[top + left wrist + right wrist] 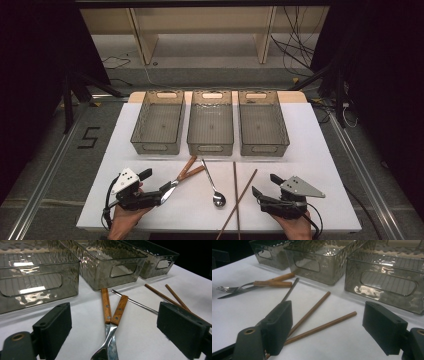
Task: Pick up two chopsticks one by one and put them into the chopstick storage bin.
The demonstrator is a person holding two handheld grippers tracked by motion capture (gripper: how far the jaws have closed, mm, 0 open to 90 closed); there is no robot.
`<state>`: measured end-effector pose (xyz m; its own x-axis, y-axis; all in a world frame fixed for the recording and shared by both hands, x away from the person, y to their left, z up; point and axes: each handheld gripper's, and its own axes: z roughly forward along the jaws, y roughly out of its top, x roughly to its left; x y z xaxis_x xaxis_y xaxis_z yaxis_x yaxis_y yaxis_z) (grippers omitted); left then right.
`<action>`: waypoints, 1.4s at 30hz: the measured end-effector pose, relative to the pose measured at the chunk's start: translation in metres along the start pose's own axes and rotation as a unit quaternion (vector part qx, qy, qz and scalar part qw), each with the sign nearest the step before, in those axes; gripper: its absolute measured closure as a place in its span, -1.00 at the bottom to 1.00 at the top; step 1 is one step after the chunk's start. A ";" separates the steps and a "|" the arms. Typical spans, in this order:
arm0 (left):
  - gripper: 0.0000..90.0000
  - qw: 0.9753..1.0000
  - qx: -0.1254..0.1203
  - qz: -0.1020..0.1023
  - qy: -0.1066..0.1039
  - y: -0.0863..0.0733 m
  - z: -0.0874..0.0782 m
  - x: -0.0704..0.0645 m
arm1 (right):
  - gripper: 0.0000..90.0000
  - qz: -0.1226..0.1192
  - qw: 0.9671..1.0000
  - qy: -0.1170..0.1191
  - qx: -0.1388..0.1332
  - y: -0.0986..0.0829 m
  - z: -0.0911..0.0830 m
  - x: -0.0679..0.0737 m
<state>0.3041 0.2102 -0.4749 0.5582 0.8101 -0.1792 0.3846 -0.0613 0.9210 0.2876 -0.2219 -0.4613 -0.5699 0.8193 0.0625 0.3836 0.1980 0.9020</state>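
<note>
A fork and a knife (182, 176) with wooden handles lie crossed on the white table (310, 150), beside a metal spoon (218, 199) and two brown chopsticks (235, 185). My left gripper (155, 184) stands open at the blade end of the fork and knife. In the left gripper view the crossed handles (107, 307) lie between the wide-apart jaws of the left gripper (117, 326). My right gripper (266, 185) is open just right of the chopsticks. In the right gripper view the chopsticks (324, 326) run between the jaws of the right gripper (330, 326). Neither gripper holds anything.
Three smoky clear bins stand in a row at the back: left (155, 147), middle (210, 148), right (264, 149), all empty. The spoon handle (135, 302) points toward the middle bin. The fork tines (225, 288) lie far left in the right gripper view.
</note>
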 end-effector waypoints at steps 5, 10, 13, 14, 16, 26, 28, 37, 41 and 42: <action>-0.73 1.000 0.000 0.000 0.001 0.000 0.000 0.001 | -0.42 -0.005 1.000 0.004 0.020 0.002 0.004 0.006; -0.73 1.000 0.000 -0.001 0.004 0.000 0.000 0.001 | -0.37 -0.017 0.999 0.006 0.036 0.005 0.007 0.012; -0.73 1.000 -0.001 -0.003 0.006 0.000 0.000 0.001 | -0.32 -0.025 0.998 0.001 0.056 0.009 0.011 0.018; -0.73 1.000 -0.001 -0.003 0.006 0.000 0.000 0.001 | -0.30 -0.027 0.998 0.001 0.059 0.010 0.013 0.020; -0.73 1.000 0.000 -0.003 0.008 0.000 0.000 0.001 | -0.26 -0.027 0.998 0.004 0.063 0.011 0.015 0.022; -0.73 1.000 0.003 -0.004 0.015 0.000 0.000 0.002 | 0.03 -0.049 0.989 0.014 0.140 0.019 0.046 0.044; -0.72 1.000 0.003 -0.005 0.015 0.000 0.000 0.002 | 0.11 -0.052 0.987 0.015 0.153 0.019 0.052 0.047; -0.72 1.000 0.001 -0.006 0.017 0.000 -0.001 0.004 | 0.32 -0.049 0.981 0.006 0.187 0.020 0.073 0.048; -0.72 1.000 0.001 -0.009 0.017 0.000 -0.001 0.004 | 0.41 -0.047 0.979 0.001 0.200 0.017 0.082 0.050; -0.72 1.000 0.000 -0.009 0.017 0.000 -0.001 0.004 | 0.41 -0.047 0.979 0.001 0.200 0.017 0.082 0.050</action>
<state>0.3056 0.2141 -0.4750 0.5261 0.8304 -0.1834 0.3948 -0.0475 0.9175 0.3249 -0.1333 -0.4773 -0.6176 0.7864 -0.0127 0.5820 0.4678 0.6652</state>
